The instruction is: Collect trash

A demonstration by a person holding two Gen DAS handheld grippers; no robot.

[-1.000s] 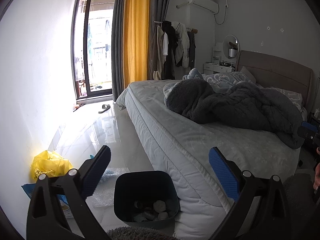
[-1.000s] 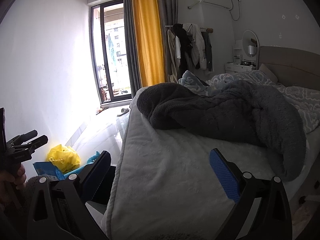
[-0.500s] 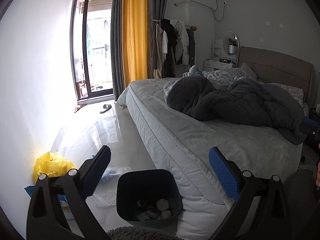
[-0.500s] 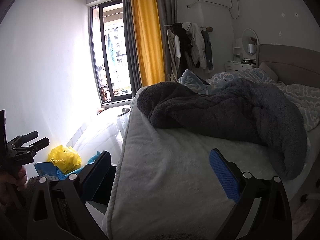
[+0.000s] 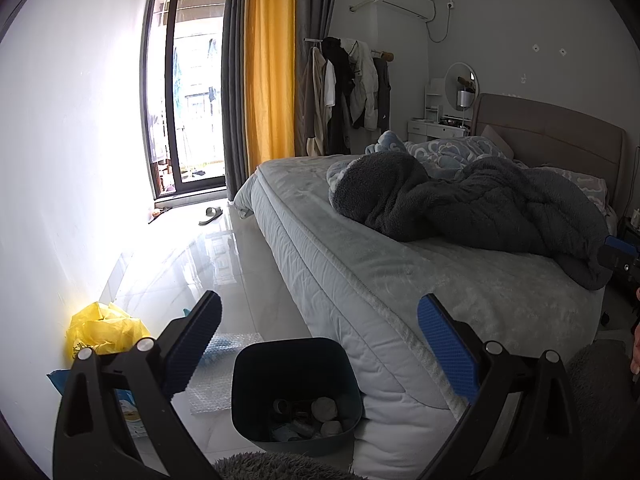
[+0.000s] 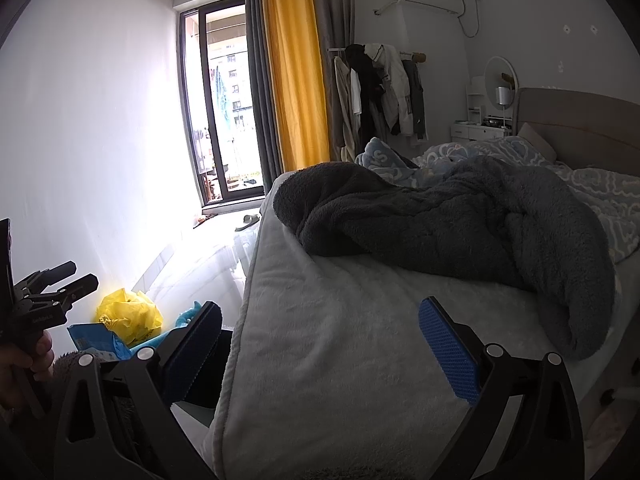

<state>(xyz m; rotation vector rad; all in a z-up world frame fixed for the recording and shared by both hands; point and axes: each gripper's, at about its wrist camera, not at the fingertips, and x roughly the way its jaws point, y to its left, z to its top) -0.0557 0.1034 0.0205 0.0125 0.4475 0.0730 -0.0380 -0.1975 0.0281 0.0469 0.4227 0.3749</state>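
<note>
Bedroom floor beside the bed, with litter against the white wall and a dark bin at the mattress corner.

The glossy floor (image 5: 240, 280) runs between the wall and the bed (image 5: 360, 280), and the bin (image 5: 296, 384), touching the mattress foot, already holds a few crumpled scraps. Wall-side of the bin lie the trash pieces: a yellow plastic bag (image 5: 104, 330), a blue wrapper (image 6: 96, 342) just beside it, and a sheet of bubble wrap (image 5: 224, 344) nearest the bin. The left claw (image 5: 320, 348) hovers spread and empty above the bin, the litter below and wall-side of its fingers. The right claw (image 6: 320, 352) is also spread, holding nothing, over the mattress, well apart from the bin. A good next move is probably to lower the left claw toward the bubble wrap, pinching a raised fold rather than the flat sheet, since thin film slips on tile.
</note>
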